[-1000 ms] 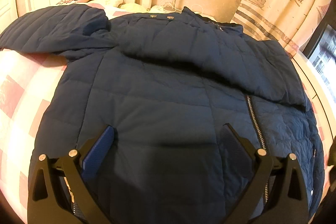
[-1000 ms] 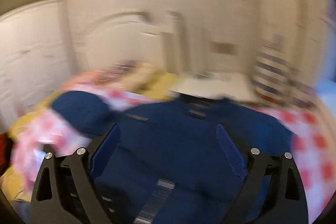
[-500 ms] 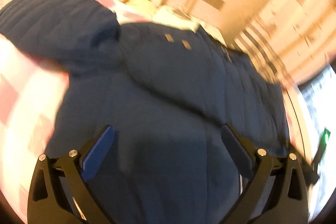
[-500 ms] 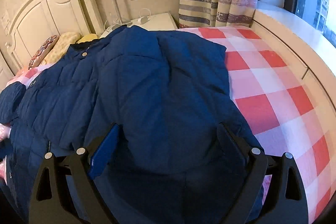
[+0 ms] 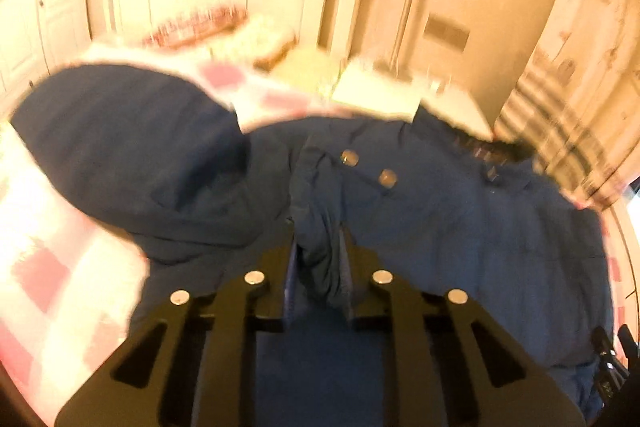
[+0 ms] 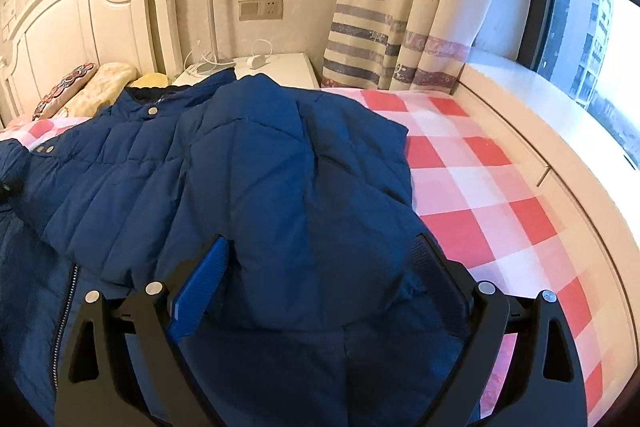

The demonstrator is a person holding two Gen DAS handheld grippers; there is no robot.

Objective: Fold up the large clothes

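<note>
The left claw (image 5: 318,247) is now closed on a pinched fold of the navy jacket (image 5: 440,227); half a second ago its jaws stood wide above flat fabric. The right claw (image 6: 320,267) stays wide, its jaws straddling the folded-over sleeve (image 6: 288,163) without gripping.

Count: one jacket, two claws, two snap buttons (image 5: 368,169) just beyond the pinched fold.

The jacket lies on the checked bed (image 6: 480,187). Its long axis runs from the hem near the claws to the collar (image 6: 148,93), which points toward the headboard (image 6: 80,19) and nightstand (image 6: 280,67).
</note>
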